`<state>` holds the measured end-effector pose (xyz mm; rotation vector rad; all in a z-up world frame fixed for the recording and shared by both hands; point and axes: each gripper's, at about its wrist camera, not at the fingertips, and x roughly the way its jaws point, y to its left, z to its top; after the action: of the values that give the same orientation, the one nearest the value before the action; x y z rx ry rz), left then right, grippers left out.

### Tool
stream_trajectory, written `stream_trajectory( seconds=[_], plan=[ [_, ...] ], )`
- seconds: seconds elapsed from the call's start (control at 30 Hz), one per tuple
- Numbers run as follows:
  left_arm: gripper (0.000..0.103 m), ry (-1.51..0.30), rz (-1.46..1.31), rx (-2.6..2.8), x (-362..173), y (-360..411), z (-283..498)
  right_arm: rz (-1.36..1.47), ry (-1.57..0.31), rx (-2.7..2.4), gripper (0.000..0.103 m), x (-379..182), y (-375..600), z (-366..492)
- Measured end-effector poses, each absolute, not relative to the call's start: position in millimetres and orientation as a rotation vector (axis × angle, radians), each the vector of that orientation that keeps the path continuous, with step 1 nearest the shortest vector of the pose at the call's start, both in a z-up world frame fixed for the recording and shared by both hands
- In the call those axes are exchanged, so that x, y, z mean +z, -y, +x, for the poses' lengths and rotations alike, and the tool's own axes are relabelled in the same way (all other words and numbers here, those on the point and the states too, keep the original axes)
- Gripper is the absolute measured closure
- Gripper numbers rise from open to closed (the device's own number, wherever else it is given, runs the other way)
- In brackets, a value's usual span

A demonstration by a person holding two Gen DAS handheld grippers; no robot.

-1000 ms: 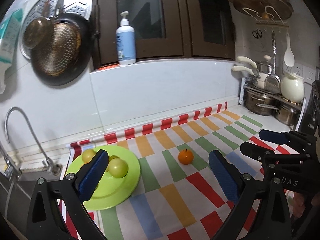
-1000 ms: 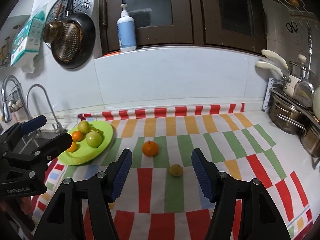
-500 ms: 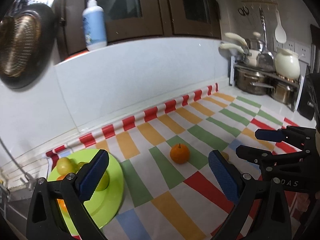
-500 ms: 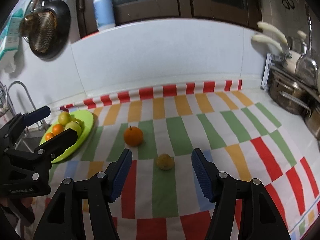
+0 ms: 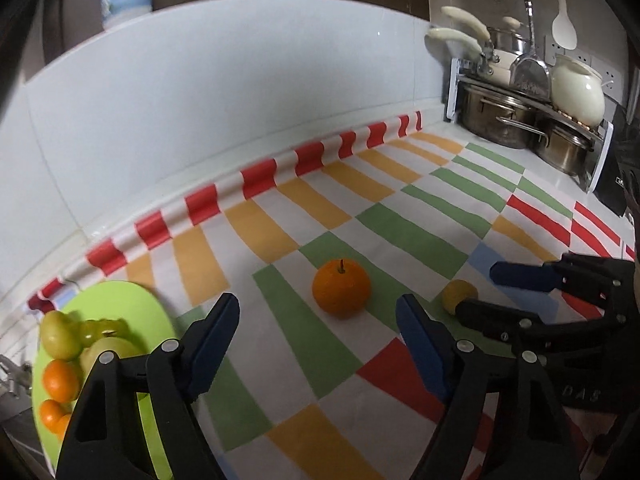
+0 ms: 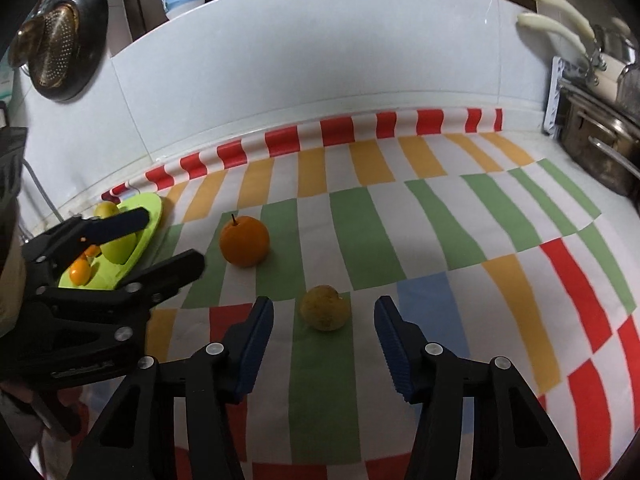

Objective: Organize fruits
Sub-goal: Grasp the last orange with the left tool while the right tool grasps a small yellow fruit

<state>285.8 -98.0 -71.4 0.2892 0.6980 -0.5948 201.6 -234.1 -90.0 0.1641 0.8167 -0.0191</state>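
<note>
Two loose fruits are left on the striped, multicoloured cloth, and one pair of tongs is lined up with each, which suggests that both are meant to be lifted and carried to the lime-green plastic plate, where several green and orange fruits are already gathered.

The left gripper is pointed down at the round orange with a short stem. The orange is seen just beyond the tips of the blue-padded fingers, centred in the gap between them and not touched by either pad. The jaws are being closed, yet nothing is pressed between them at this moment. The plate is found to the left of this gripper, partly hidden behind its left finger.

The right gripper is aimed at the small, dull yellow fruit, perhaps a lemon. That fruit is framed between the two blue pads, slightly ahead of their tips, with clear cloth visible on either side, so no grip is made yet. These jaws are being closed as well, with the fruit untouched between them.

Each fruit is judged to be approached squarely so that the pads can meet it across its widest part without rolling it away.
</note>
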Motion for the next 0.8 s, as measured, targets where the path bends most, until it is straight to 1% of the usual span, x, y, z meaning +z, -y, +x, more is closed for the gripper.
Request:
stream_trajectory(
  seconds=[0.03,0.1,0.2,0.23,0.27,0.3,0.37,0.47,0.53,0.8],
  plan=[
    [0.026,-0.708,0.285,-0.602,-74,101,290,0.169,-0.820,-0.015,0.055,-92,234,204],
    [0.030,-0.722,0.283,-0.611,-77,106,296,0.170,-0.828,-0.009,0.056,-95,235,208],
    [0.033,-0.735,0.290,-0.618,-82,114,303,0.181,-0.841,-0.001,0.060,-99,238,213],
    [0.037,-0.740,0.297,-0.619,-84,116,305,0.189,-0.846,0.001,0.060,-101,239,214],
    [0.039,-0.745,0.304,-0.621,-86,118,306,0.190,-0.848,0.002,0.060,-102,240,214],
    [0.044,-0.752,0.314,-0.617,-88,120,308,0.189,-0.850,0.000,0.061,-103,240,215],
    [0.050,-0.765,0.327,-0.621,-91,123,311,0.196,-0.857,0.001,0.065,-105,243,217],
    [0.054,-0.774,0.321,-0.629,-93,125,312,0.209,-0.863,0.013,0.068,-106,243,219],
    [0.062,-0.779,0.315,-0.640,-92,126,312,0.205,-0.860,0.019,0.072,-106,242,219],
    [0.062,-0.780,0.326,-0.622,-90,125,309,0.207,-0.853,0.018,0.073,-103,243,218]
  ],
)
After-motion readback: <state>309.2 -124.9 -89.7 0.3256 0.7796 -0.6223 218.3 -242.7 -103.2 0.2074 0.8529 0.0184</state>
